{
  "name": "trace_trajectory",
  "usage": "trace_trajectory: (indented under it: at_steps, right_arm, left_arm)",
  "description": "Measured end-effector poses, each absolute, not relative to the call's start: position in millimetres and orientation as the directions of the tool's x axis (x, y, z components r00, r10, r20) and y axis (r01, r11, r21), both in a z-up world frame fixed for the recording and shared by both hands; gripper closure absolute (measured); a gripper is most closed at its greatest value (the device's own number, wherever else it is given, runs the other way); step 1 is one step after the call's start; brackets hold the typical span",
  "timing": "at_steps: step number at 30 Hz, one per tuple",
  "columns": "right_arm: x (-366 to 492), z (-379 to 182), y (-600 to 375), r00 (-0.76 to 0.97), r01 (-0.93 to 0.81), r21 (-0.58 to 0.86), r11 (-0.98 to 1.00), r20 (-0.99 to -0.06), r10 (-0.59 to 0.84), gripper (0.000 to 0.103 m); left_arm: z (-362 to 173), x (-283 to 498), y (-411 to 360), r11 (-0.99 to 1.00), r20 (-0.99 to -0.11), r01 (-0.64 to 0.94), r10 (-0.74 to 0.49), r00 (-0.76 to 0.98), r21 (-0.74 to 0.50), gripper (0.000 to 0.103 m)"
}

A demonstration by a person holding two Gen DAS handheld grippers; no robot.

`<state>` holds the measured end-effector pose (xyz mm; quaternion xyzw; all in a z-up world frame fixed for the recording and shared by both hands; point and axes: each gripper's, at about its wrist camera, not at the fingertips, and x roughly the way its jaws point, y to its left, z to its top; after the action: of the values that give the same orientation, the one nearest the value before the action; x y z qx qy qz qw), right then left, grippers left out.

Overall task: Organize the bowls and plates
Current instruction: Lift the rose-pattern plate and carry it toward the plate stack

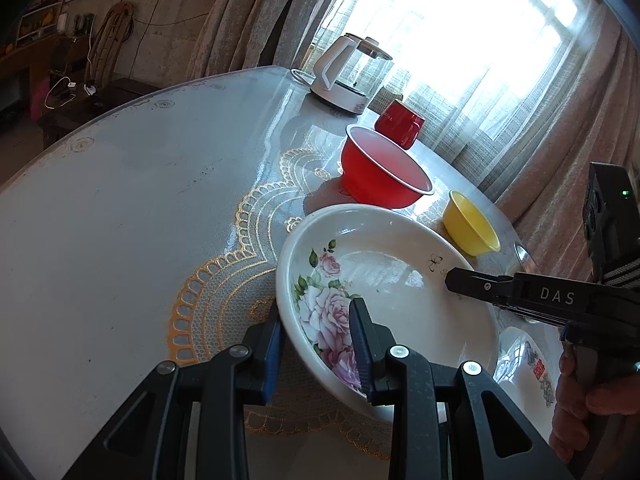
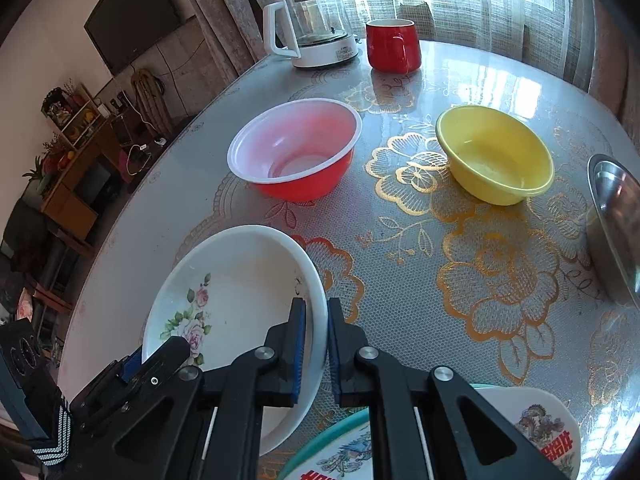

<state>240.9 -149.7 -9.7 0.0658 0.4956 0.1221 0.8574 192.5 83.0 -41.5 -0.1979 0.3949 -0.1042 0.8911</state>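
Observation:
A white deep plate with pink roses is tilted over the table, held at two sides. My left gripper has its jaws astride the plate's near rim, one finger inside, one outside. My right gripper is shut on the plate's opposite rim; it also shows in the left wrist view. A red bowl and a yellow bowl stand upright on the table beyond the plate.
A glass kettle and a red mug stand at the table's far edge by the curtain. A steel bowl sits at the right. Printed plates lie near me. The table has a lace cover.

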Motion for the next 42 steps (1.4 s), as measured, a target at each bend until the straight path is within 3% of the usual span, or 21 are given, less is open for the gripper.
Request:
trace_trajectory:
  at_steps: [8,13,17,19,24,34,42]
  right_arm:
    - [258.0,-31.0,-155.1,0.407,-0.089,0.294,0.952,-0.861,0.305,0.092]
    - [259.3,-37.5,-156.8,0.37,-0.075,0.32,0.944,-0.87,0.325,0.088]
    - [261.0,-38.9,-153.4,0.367,-0.078,0.314,0.946,-0.873,0.32,0.086]
    - [262.3,-39.3,-152.0,0.366,-0.073,0.316,0.946,-0.874,0.32,0.085]
    - [261.2,-39.6,-147.7,0.383,-0.095,0.285,0.954,-0.874,0.299,0.087]
    - [239.2,-23.2,-154.5,0.445,-0.116,0.348,0.93,-0.82,0.361,0.092]
    - [218.3,6.9,-157.7,0.52,-0.159,0.34,0.927,-0.769,0.371,0.093]
  left_arm:
    - [-43.3,193.9,81.9,0.904,-0.675,0.032,-0.342,0.653,-0.427,0.072]
    - [-38.7,195.7,67.8,0.954,-0.727,0.107,-0.285,0.625,-0.281,0.068]
    - [-39.5,193.2,61.4,0.968,-0.736,0.094,-0.237,0.634,-0.231,0.069]
    - [-40.3,190.5,61.6,0.973,-0.738,0.05,-0.205,0.643,-0.227,0.078]
    - [-42.4,193.6,74.5,0.954,-0.721,0.015,-0.237,0.651,-0.3,0.084]
    - [-48.5,182.8,98.6,0.877,-0.658,0.0,-0.36,0.661,-0.48,0.086]
    - [-37.7,169.0,100.9,0.834,-0.557,0.088,-0.437,0.706,-0.544,0.086]
